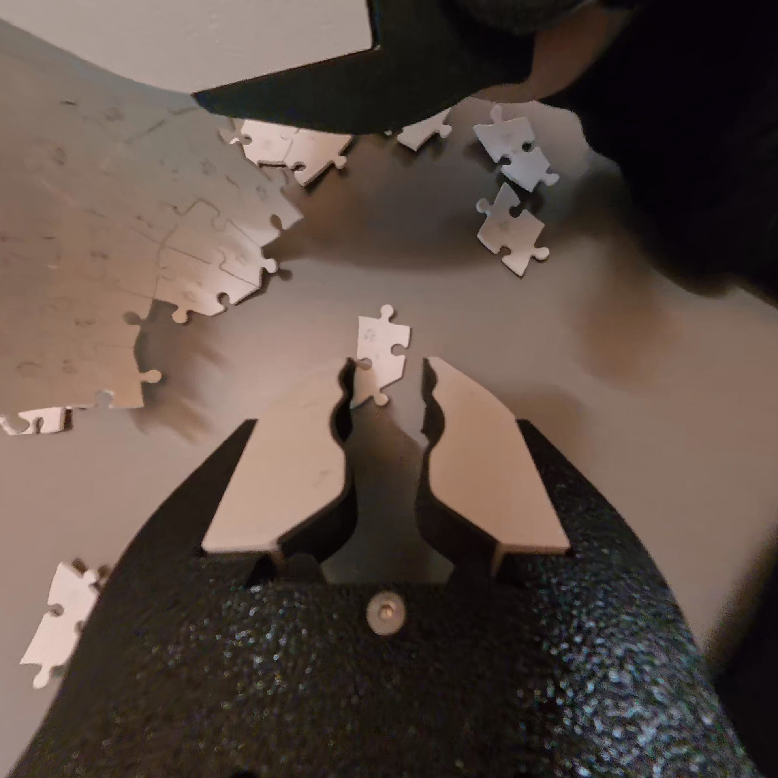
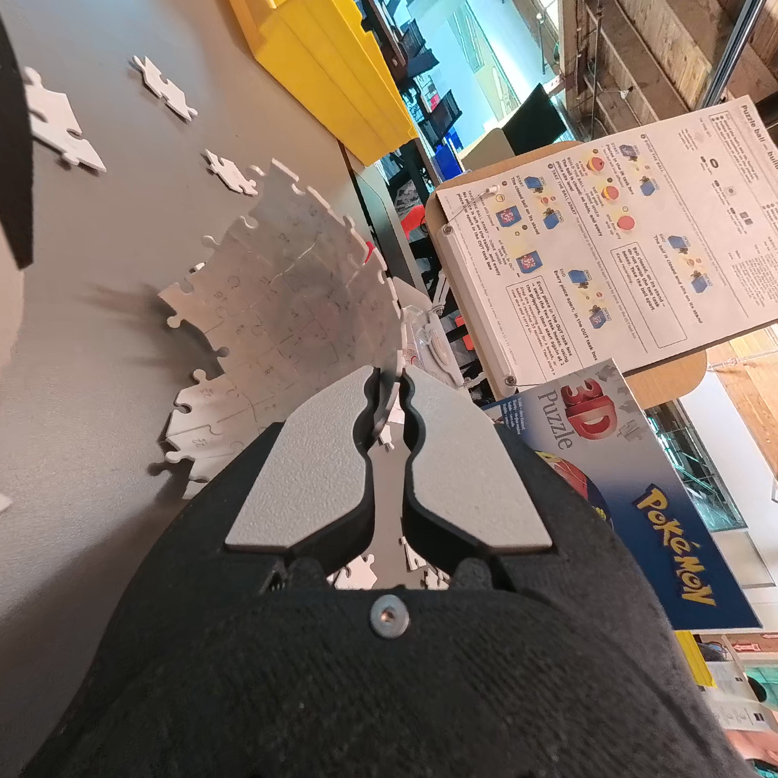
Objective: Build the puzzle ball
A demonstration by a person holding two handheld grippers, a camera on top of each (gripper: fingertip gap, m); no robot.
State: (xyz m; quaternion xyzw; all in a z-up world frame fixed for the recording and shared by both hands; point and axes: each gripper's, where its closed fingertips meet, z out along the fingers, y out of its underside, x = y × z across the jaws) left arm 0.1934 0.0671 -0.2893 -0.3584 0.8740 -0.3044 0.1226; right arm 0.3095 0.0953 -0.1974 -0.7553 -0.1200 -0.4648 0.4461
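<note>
My left tongs point(image 1: 387, 379) gape over a loose white puzzle piece point(image 1: 381, 358) on the grey counter point(image 1: 463, 320), seemingly unclamped. Right tongs point(image 2: 389, 393) grip the curved grey assembled puzzle shell's point(image 2: 294, 294) edge.

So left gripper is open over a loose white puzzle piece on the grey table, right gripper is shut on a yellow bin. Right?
One error: the right gripper is shut on the curved shell of joined puzzle pieces, not the yellow bin, as the right wrist view shows. The left gripper is open over the loose piece.
</note>
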